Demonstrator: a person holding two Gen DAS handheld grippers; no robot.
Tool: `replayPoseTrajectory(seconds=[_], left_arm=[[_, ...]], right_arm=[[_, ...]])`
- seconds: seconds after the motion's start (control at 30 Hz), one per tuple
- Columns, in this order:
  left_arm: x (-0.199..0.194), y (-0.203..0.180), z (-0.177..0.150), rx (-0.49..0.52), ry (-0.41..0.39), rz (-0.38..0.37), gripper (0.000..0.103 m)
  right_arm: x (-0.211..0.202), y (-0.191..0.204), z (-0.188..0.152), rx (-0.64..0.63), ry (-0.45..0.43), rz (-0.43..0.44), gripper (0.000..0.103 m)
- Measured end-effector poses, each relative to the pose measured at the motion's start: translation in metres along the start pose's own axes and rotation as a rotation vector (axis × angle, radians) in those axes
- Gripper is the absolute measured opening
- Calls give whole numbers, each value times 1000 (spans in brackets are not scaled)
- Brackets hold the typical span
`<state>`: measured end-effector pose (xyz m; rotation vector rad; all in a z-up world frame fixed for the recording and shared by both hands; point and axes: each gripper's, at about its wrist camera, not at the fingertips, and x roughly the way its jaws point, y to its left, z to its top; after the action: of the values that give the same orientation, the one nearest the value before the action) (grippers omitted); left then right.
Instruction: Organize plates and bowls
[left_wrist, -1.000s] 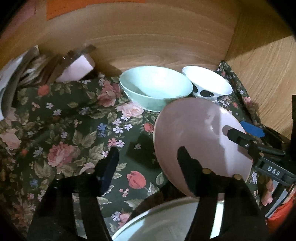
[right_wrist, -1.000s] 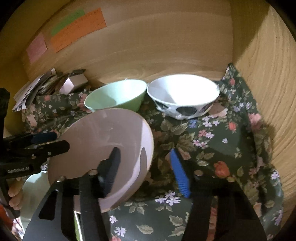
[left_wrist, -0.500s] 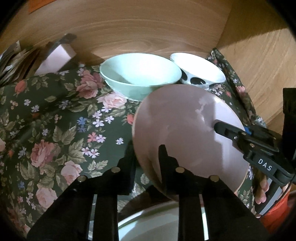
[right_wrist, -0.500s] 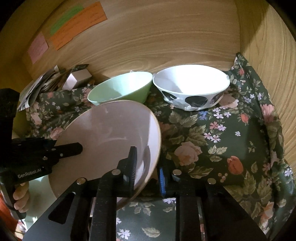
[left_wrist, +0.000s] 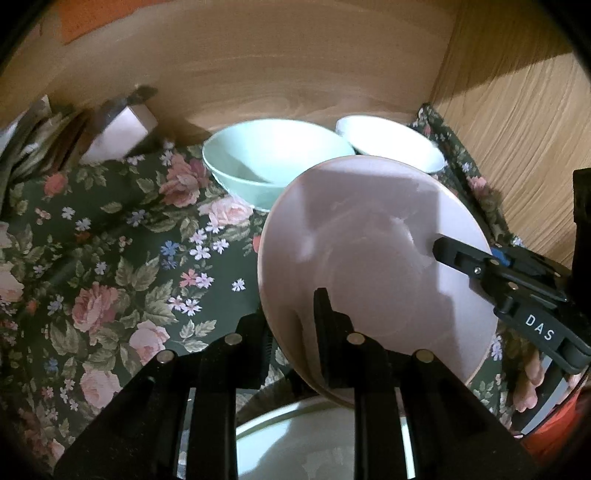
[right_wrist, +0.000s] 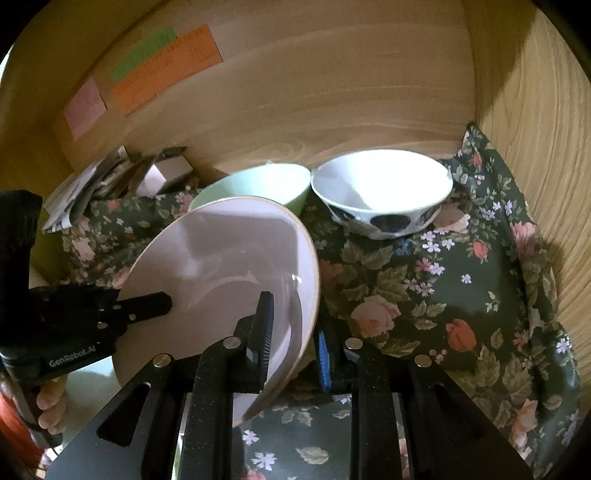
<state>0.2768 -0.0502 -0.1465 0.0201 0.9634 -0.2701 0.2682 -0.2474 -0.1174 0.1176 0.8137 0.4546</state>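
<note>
A pale pink plate (left_wrist: 373, 258) is held tilted above the floral cloth, gripped on both sides. My left gripper (left_wrist: 291, 321) is shut on its left rim. My right gripper (right_wrist: 295, 332) is shut on its right rim; the plate also shows in the right wrist view (right_wrist: 221, 266). A mint green bowl (left_wrist: 273, 155) and a white bowl with dark spots (right_wrist: 380, 192) stand side by side at the back wall. Another pale plate (left_wrist: 295, 443) lies below the pink one near the front edge.
The shelf is lined with a dark floral cloth (left_wrist: 110, 258), with wooden walls behind and to the right (right_wrist: 535, 129). A small box and papers (left_wrist: 110, 129) lie at the back left. Coloured notes (right_wrist: 162, 70) are stuck on the back wall.
Both grippers have closed on the pink plate's rims, and the plate has risen and tilted, moving slightly toward the bowls.
</note>
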Motion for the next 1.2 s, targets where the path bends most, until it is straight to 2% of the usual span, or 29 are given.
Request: replayPoseTrajectory(seconds=[0.53,1.2], left_arm=[[-51,12,-4,-59,-106,-5,20],[-114,50,-45,-132,-182,67,20]], right_arm=[[-29,34,6,-48,-77,23,19],[-41,99,-4,-125,-91,106,19]])
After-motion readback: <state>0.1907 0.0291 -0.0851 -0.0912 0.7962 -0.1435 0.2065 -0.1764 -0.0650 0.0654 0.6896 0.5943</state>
